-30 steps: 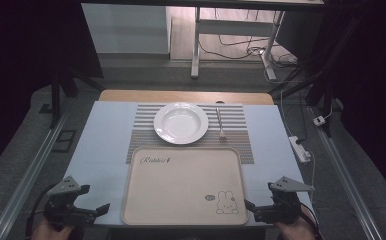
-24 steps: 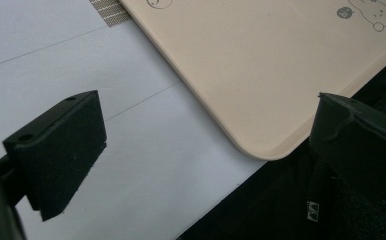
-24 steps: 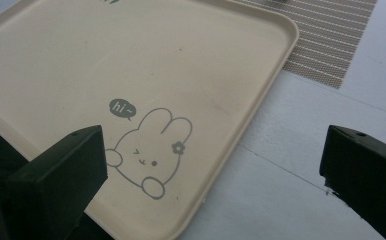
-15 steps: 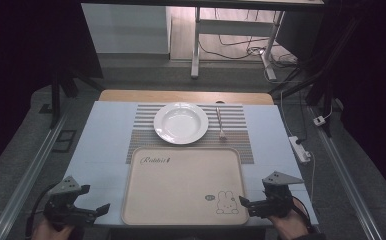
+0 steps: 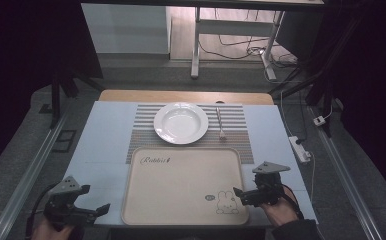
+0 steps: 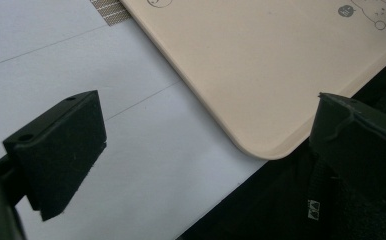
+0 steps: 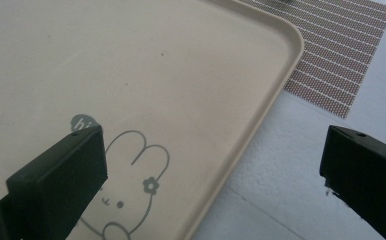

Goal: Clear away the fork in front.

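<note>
A beige tray (image 5: 181,180) with a rabbit drawing lies at the near middle of the table. My right gripper (image 5: 242,194) is open at the tray's right rim (image 7: 241,145), one jaw over the rabbit drawing (image 7: 131,190), the other over the bare table. My left gripper (image 5: 98,210) is open near the table's front left, a little left of the tray's near corner (image 6: 271,145), with nothing between its jaws. Beyond the tray a white plate (image 5: 181,122) and a fork (image 5: 220,123) lie on a striped placemat (image 5: 143,131).
The light blue table top (image 5: 106,145) ends at a front edge (image 6: 221,200) just under my left gripper. A white power strip (image 5: 299,148) lies on the floor to the right. Desk legs and cables stand behind the table.
My right gripper has moved left and a bit forward, from off the tray's right side to straddling its right rim. The left gripper has stayed put.
</note>
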Motion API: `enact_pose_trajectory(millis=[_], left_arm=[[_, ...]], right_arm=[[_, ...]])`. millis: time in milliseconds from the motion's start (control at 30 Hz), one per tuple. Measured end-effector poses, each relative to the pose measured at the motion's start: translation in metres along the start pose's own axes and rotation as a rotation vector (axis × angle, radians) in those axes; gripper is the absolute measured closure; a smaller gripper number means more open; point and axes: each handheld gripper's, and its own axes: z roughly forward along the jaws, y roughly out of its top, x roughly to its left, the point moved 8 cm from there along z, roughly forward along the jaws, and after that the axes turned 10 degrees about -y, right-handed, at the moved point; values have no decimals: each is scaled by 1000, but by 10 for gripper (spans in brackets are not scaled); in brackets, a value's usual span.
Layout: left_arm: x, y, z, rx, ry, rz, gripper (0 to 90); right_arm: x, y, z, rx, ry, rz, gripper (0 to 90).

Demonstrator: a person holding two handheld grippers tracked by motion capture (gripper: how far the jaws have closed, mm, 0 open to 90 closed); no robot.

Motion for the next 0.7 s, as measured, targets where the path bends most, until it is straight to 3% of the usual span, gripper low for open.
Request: enact_pose_trajectory(millis=[400, 700], left_arm=[[0, 0, 0, 2, 1, -2, 20], [0, 0, 1, 0, 1, -4, 20]], right_arm=[[-9, 23, 21, -31, -33, -29, 0], [-17, 40, 45, -16, -72, -51, 0]])
